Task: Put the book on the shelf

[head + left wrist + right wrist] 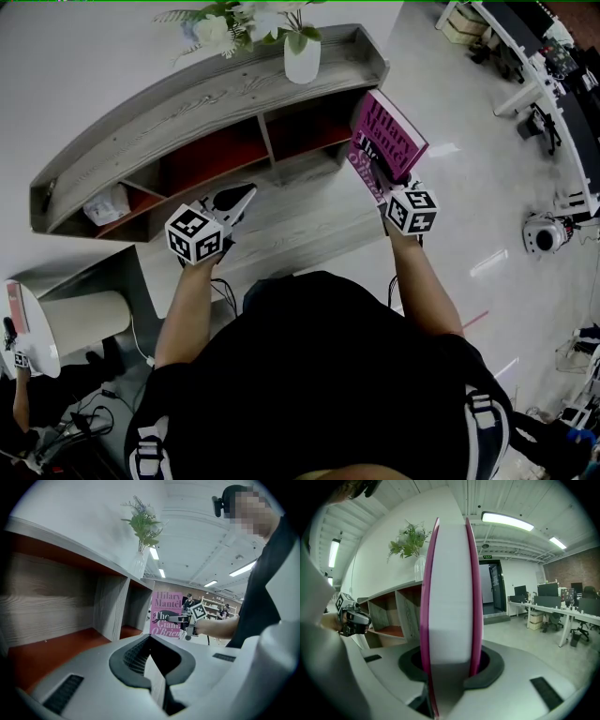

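A magenta book with "Hilary Mantel" on its cover stands upright in my right gripper, just right of the grey wooden shelf and level with its right-hand compartment. In the right gripper view the book's white page edge fills the middle, and the right gripper is shut on its lower edge. My left gripper hovers in front of the middle compartment with its jaws together and nothing in them. The left gripper view shows the left gripper, the red-floored compartments and the book beyond.
A white vase with flowers stands on the shelf top, above the right compartment. A white bundle lies in the far-left compartment. Office desks and a round white device stand on the floor at right. A white cylinder sits at lower left.
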Demonstrator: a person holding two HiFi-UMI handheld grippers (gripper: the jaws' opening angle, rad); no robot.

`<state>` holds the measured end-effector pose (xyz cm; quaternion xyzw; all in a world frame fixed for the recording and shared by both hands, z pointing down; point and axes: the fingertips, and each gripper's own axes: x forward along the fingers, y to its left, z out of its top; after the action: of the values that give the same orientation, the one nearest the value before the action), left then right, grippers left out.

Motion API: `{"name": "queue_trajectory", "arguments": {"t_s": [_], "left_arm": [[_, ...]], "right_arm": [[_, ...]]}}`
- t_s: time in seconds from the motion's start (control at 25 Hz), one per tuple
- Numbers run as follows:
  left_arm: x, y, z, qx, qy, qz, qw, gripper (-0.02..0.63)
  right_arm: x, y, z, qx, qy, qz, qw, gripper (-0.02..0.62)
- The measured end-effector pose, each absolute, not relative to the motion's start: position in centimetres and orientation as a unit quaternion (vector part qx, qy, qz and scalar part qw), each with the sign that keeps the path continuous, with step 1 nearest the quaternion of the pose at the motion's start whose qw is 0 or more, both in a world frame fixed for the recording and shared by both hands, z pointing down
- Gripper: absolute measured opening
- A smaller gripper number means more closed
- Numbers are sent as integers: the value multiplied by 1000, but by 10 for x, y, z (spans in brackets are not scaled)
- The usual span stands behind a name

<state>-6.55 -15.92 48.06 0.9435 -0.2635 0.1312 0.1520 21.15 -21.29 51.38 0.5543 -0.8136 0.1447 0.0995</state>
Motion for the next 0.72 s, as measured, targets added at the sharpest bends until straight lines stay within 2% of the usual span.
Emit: {"name": "queue_trajectory", "arguments": {"t_s": [0.72], "left_arm": [[-70,-165,489,941,-265,135,161,20]], "right_arm": [[203,-229,513,550,-817,136,105,152]]}}
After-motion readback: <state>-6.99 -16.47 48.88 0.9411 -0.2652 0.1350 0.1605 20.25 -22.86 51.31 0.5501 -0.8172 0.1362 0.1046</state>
